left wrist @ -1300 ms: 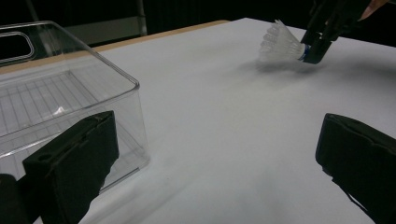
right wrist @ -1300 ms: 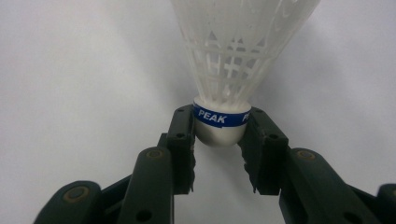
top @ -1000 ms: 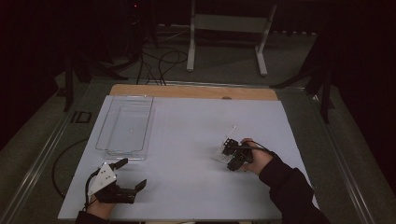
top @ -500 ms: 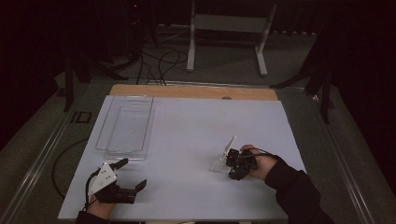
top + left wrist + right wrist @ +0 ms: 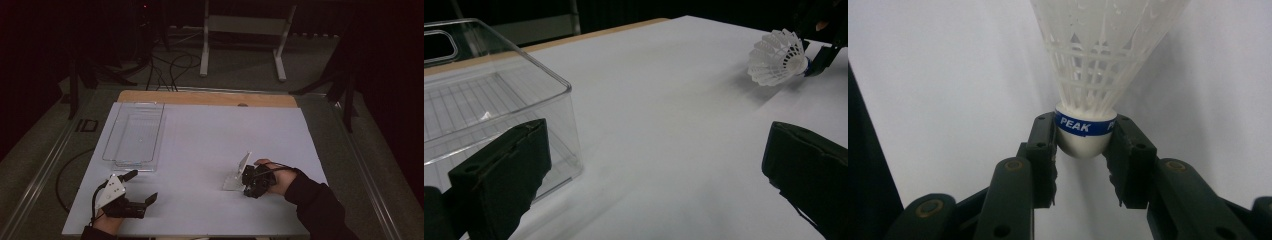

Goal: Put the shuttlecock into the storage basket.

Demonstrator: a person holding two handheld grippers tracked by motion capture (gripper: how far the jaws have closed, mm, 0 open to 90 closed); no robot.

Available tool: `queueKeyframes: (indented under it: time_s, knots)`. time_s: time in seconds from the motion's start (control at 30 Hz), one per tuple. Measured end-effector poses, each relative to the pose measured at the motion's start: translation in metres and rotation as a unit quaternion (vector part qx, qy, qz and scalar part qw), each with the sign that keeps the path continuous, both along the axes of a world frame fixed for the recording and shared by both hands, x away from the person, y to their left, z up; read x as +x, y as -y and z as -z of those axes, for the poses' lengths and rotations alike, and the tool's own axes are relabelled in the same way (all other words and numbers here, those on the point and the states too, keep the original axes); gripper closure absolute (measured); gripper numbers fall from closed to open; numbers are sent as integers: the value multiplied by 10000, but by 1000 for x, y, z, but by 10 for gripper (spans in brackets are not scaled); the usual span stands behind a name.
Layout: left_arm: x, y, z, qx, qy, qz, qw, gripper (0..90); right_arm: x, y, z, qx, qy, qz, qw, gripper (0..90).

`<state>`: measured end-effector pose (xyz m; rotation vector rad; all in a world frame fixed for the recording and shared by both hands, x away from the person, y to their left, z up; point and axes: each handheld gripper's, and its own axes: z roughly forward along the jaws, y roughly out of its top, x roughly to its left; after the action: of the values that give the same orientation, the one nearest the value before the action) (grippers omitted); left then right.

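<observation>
The shuttlecock (image 5: 1088, 75) sits pinched in the right tool (image 5: 1083, 145): both pads press on its white cork, at the blue band reading "PEAK", and the skirt fans out ahead of the jaws. In the high view the shuttlecock (image 5: 241, 169) pokes out from the right tool (image 5: 254, 181) toward the left, low over the white worktop (image 5: 210, 135), in the near right part of it. The person's hand (image 5: 277, 177) wraps the tool from behind.

Between this tool and the clear bin (image 5: 135, 132) lies bare sheet. The bin stands far to its left, toward the worktop's far side.

The left tool (image 5: 136, 192) rests at the near left corner, jaws spread wide with nothing between them. Seen along it, the bin (image 5: 489, 100) stands just beside its left jaw, and the shuttlecock (image 5: 778, 57) lies well ahead, off to the right.
</observation>
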<state>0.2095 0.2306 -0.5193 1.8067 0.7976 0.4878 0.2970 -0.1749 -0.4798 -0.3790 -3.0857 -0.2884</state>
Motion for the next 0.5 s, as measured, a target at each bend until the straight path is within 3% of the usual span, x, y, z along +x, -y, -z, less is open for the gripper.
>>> queueKeyframes:
  time_s: [0.3,0.4,0.5]
  knots:
    - [0,0,0,30,-11,15,10000,0,-4,-1,2,63,-146,-90,9998,656]
    - [0,1,1,59,-40,24,10000,0,-1,1,4,53,-195,18,9998,656]
    - [0,1,0,42,-41,13,10000,0,-1,3,3,235,-123,68,9996,656]
